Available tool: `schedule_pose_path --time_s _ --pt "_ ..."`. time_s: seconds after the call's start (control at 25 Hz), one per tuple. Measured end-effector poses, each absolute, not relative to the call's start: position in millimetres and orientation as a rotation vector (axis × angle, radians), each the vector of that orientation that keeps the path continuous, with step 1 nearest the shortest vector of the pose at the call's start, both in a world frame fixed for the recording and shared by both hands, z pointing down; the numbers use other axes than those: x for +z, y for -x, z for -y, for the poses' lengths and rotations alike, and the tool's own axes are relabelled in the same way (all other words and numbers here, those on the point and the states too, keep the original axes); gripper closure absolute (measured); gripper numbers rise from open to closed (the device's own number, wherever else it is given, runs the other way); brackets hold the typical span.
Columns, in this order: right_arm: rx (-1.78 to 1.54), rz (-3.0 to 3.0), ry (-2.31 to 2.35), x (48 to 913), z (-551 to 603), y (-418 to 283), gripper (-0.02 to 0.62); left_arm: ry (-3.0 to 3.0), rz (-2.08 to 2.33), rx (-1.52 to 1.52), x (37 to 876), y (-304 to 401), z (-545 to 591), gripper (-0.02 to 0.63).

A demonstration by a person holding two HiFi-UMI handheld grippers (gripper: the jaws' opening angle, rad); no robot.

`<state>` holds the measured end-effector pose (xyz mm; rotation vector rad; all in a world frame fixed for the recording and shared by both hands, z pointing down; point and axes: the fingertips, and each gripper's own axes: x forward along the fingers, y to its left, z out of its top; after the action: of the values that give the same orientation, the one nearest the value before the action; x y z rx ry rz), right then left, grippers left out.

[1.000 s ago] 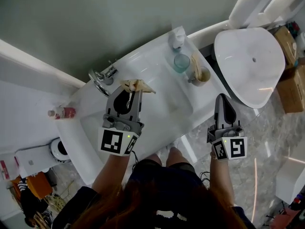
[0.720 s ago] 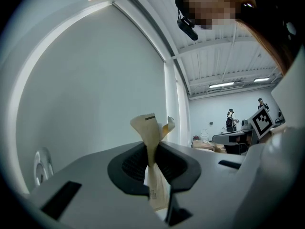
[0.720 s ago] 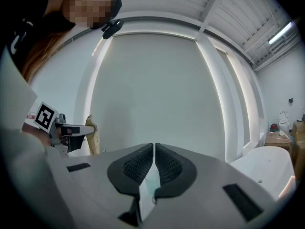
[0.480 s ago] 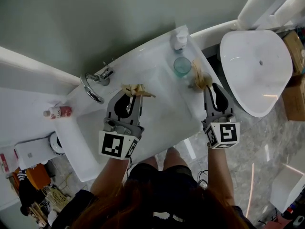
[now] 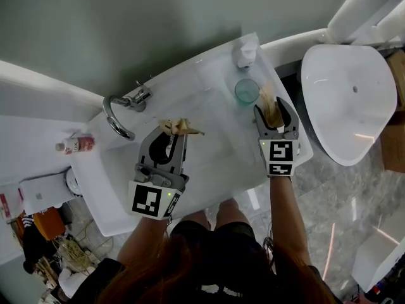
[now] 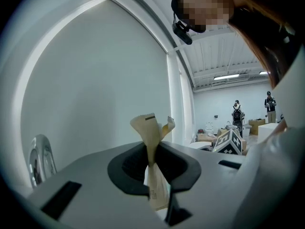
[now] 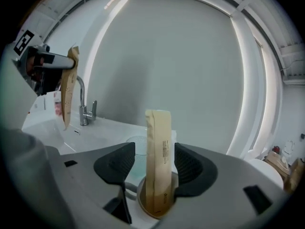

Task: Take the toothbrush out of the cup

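A toothbrush in a tan paper packet [image 7: 159, 161] stands upright in a brown cup [image 7: 141, 200] at the right end of the white sink counter [image 5: 215, 163]. My right gripper [image 5: 273, 114] [image 7: 153, 167] straddles this packet [image 5: 268, 100]; its jaws are opening, with the packet between them and the pads apart from it. My left gripper [image 5: 178, 133] [image 6: 155, 175] is shut on a second, crumpled tan packet [image 5: 181, 126] [image 6: 151, 142], held over the sink basin. In the right gripper view that left gripper [image 7: 47, 63] shows at the far left with its packet [image 7: 68, 87] hanging down.
A teal glass [image 5: 247, 92] [image 7: 135, 149] stands just behind the cup, and a white dispenser [image 5: 245, 50] behind that. The chrome faucet [image 5: 120, 109] [image 7: 86, 111] is at the basin's far left. A small red-and-white bottle [image 5: 76, 145] lies on the left ledge. A white toilet [image 5: 348, 103] stands to the right.
My right gripper came from the counter's front right edge up to the cup and opened around the packet there. The left gripper kept its packet and shifted only slightly.
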<state>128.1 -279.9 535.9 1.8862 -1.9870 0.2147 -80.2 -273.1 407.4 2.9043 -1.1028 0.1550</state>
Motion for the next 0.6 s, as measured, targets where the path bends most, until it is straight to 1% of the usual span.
schedule_pose_path --time_s 0.16,0.32,0.4,0.56,0.6 --pt "0.229 1.951 -1.883 546.8 286.5 -134.3 0.35 -2.889 1.132 0.148 410.0 80.0 275.5 0.554" --pt "0.228 1.947 -1.897 546.2 286.4 -140.1 0.439 -2.882 1.146 0.155 412.8 80.2 275.3 0.554" --pt "0.23 1.957 -1.909 543.3 284.9 -142.1 0.458 -2.881 1.149 0.156 412.2 80.5 275.2 0.554" --pt "0.183 1.981 -1.942 529.2 277.6 -144.5 0.521 -2.892 1.149 0.147 407.8 80.3 274.3 0.555" --pt "0.165 1.985 -1.952 524.7 274.8 -145.8 0.526 -2.894 1.15 0.144 406.0 80.6 274.0 0.554"
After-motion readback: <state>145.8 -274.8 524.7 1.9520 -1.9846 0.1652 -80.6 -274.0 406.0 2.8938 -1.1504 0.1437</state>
